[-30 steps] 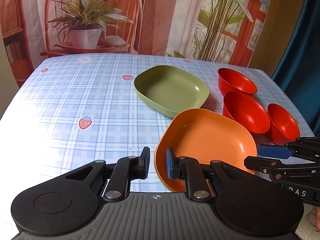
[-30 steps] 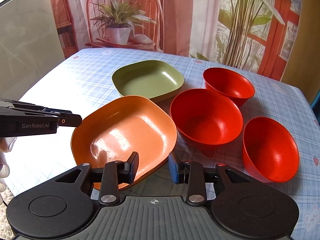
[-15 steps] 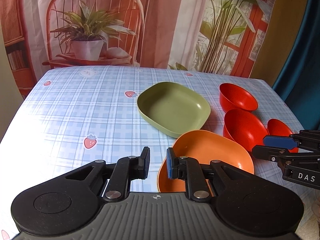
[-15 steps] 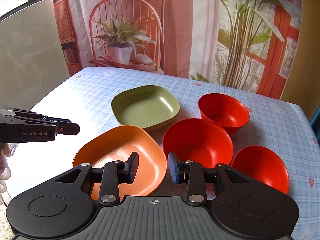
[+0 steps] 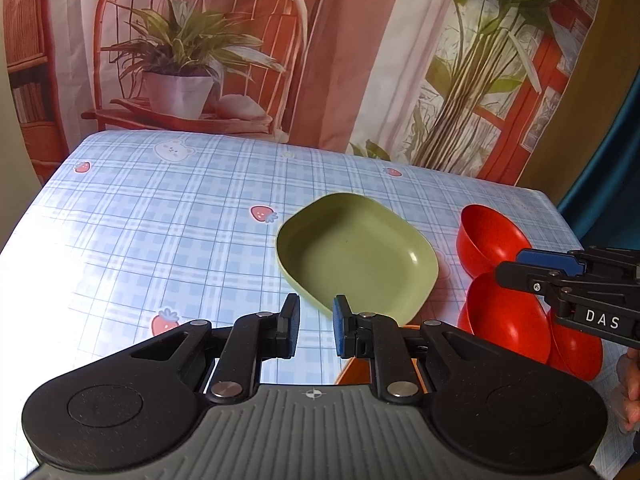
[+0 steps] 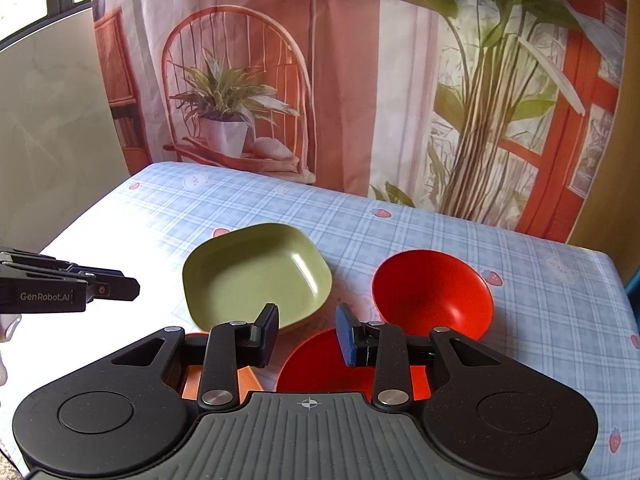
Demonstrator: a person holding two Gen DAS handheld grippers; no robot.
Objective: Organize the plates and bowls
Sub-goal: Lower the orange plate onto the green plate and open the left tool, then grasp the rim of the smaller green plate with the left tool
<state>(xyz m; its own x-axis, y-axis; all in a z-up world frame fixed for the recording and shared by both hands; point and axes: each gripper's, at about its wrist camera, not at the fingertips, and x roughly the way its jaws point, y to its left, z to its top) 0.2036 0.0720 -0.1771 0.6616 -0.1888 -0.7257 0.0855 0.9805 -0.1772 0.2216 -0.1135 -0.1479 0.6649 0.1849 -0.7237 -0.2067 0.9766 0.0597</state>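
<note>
A green square plate [image 5: 356, 256] [image 6: 256, 274] lies on the checked tablecloth near the middle. An orange plate [image 5: 354, 370] [image 6: 200, 376] lies nearer me, almost hidden under both grippers. Three red bowls stand to the right: far one [image 5: 486, 236] [image 6: 434, 292], middle one [image 5: 504, 316] [image 6: 320, 364], near one [image 5: 576, 348]. My left gripper [image 5: 316, 330] [image 6: 120, 286] is open and empty above the table, short of the green plate. My right gripper [image 6: 307, 334] [image 5: 520, 266] is open and empty above the middle bowl.
The table [image 5: 160, 216] has a blue checked cloth with strawberry prints. A printed backdrop [image 5: 320, 40] hangs behind its far edge. A pale panel [image 6: 52, 140] stands left of the table.
Both grippers have pulled back and risen, so the plates and bowls have slid down in both views and the orange plate is now mostly hidden. Both stay open and empty.
</note>
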